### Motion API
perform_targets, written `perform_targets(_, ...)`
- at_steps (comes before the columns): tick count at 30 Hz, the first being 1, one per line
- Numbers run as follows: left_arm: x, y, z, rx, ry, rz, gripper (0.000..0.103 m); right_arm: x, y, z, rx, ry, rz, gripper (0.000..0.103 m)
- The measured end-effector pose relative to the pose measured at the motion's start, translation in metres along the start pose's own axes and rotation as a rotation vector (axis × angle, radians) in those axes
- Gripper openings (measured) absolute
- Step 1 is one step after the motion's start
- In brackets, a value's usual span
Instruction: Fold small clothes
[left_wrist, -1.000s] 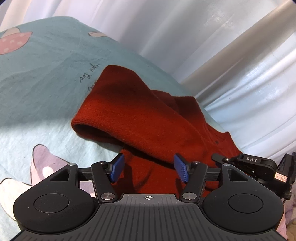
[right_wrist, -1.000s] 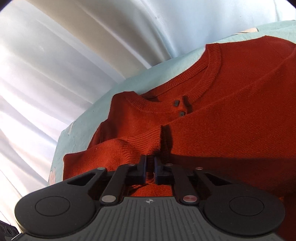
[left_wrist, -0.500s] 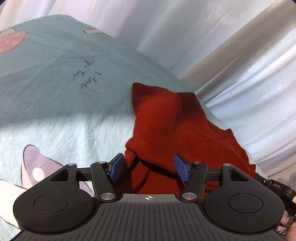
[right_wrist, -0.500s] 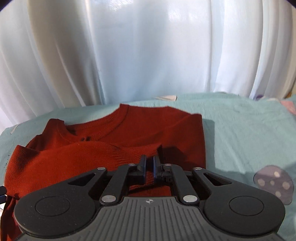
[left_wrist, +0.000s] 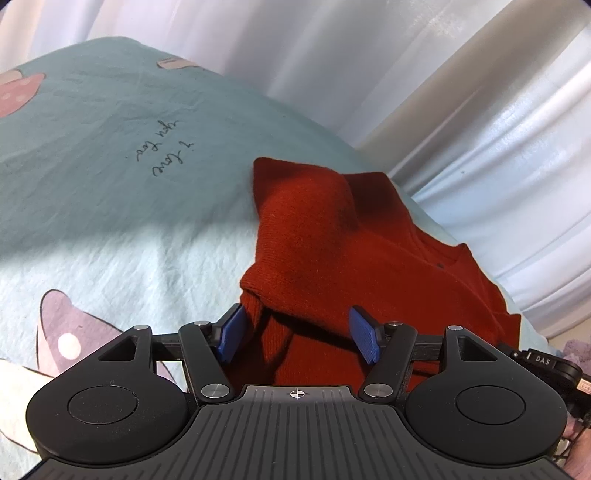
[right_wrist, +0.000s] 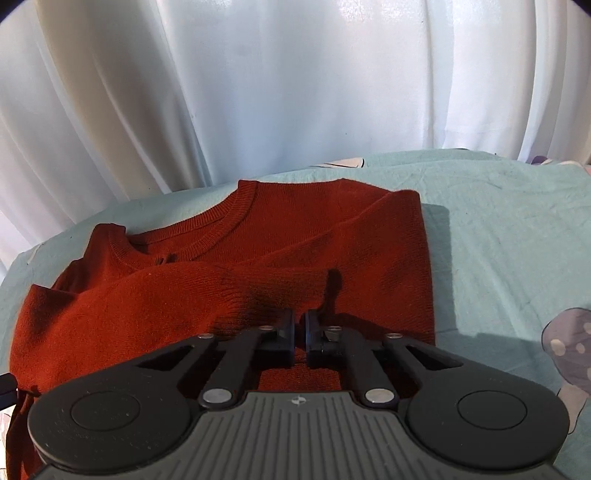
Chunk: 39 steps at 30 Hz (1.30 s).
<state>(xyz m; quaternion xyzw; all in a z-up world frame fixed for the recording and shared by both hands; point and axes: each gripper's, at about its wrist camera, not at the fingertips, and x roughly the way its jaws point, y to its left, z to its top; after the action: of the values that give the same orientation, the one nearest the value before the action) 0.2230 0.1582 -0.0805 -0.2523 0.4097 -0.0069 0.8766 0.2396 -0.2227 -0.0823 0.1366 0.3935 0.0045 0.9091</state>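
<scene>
The right gripper (right_wrist: 300, 334) is seen closed, its jaws drawn almost together, and red knit is pinched between them; what is held appears to be the cuff end of the sleeve (right_wrist: 177, 295), which is laid across the body of the sweater (right_wrist: 332, 236); a second ago this gripper was held low and close over the collar, with the sweater filling its view, and it has since been swung round and levelled, so that the whole garment is now seen lying on the sheet (right_wrist: 498, 229), its right edge folded straight and the collar (right_wrist: 221, 225) left uncovered. The left gripper (left_wrist: 297, 332) is held open, its blue pads (left_wrist: 364, 334) spread to either side of a hanging fold of the knit, one pad just beside the cloth and nothing clamped; a second ago a broad flap with a ribbed edge was spread out before it, and that flap has since been carried over, so that the sweater is now bunched in a narrower, raised heap. By this the side folds are judged to be nearly made; the sleeve is probably yet to be released and smoothed, and a fold along the length is judged to remain. Behind the bed a white curtain (right_wrist: 295, 92) is hung.
</scene>
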Motion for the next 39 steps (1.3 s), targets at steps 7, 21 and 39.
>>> perform_targets(7,0.0,-0.005,-0.005,0.018,0.001,0.045,0.067,-0.03,-0.02,-0.003,-0.018,-0.117,-0.165,0.003)
perform_targets(21,0.005,-0.015,-0.01,0.068,0.019,0.068,0.071,-0.016,-0.018,-0.011,0.039,-0.043,-0.062,0.005)
perform_targets(39,-0.012,-0.022,-0.027,0.144,0.072,0.119,0.074,-0.027,0.025,-0.023,-0.209,-0.047,0.04,0.01)
